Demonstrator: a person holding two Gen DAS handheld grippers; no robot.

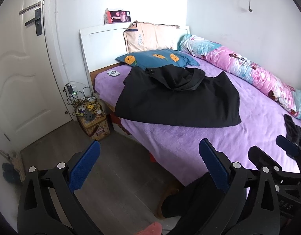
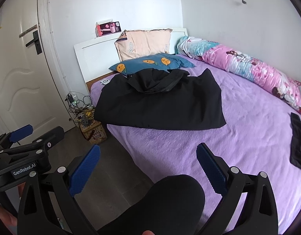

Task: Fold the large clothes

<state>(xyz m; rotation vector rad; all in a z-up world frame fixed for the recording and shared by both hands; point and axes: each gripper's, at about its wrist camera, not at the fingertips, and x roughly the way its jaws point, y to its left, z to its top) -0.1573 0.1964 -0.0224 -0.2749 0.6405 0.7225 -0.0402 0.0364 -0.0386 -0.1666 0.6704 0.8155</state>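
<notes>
A large black garment (image 1: 177, 99) lies partly folded on the purple bed (image 1: 189, 141), with a bunched part on top near the pillows; it also shows in the right wrist view (image 2: 160, 103). My left gripper (image 1: 149, 148) is open and empty, held over the bed's near edge and the floor, well short of the garment. My right gripper (image 2: 148, 152) is open and empty, held over the bed's near corner. Another dark garment (image 2: 298, 143) lies at the bed's right side.
A blue pillow (image 1: 158, 58) and a peach pillow (image 1: 150, 37) sit at the white headboard. A rolled pink-and-blue quilt (image 1: 248, 70) lies along the wall. A box with tangled cables (image 1: 91, 115) stands on the floor by the white door (image 1: 19, 78). A dark-clothed knee (image 2: 170, 199) is below my right gripper.
</notes>
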